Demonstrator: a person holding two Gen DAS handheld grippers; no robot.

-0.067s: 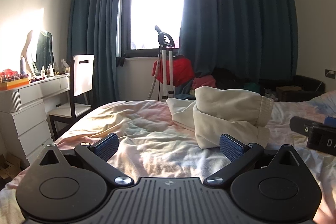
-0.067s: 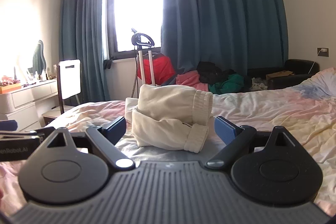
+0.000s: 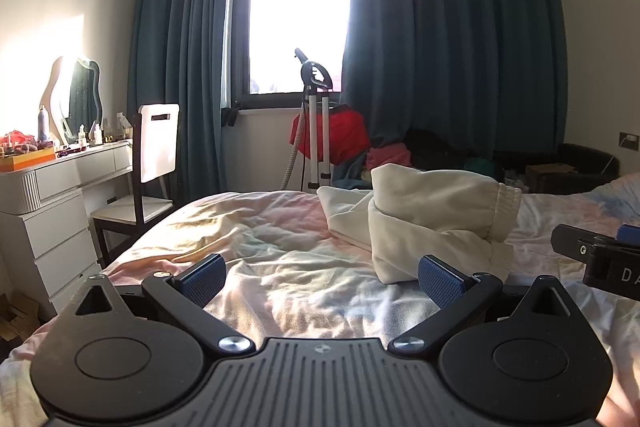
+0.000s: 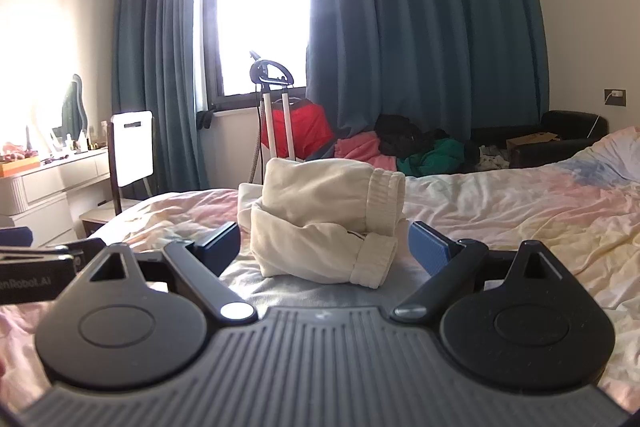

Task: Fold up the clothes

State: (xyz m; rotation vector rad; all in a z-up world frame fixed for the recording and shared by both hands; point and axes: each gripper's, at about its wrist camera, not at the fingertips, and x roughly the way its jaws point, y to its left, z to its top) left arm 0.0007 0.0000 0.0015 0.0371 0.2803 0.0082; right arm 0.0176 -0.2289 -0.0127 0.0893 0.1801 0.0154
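the rumpled bed (image 3: pixel 248 247) spreads under me. the folded cream garment (image 4: pixel 324 223) sits on it, just beyond my right claw (image 4: pixel 324 247). my left claw (image 3: pixel 320 277) hovers left. both claws gape apart, empty.

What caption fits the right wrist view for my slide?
Open right tool faces a folded cream fleece garment lying on the pastel tie-dye bed.

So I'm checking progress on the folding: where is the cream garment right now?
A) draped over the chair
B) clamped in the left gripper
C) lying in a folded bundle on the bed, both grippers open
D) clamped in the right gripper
C: the cream garment sits bundled on the bed, with the right gripper and left gripper open and empty.
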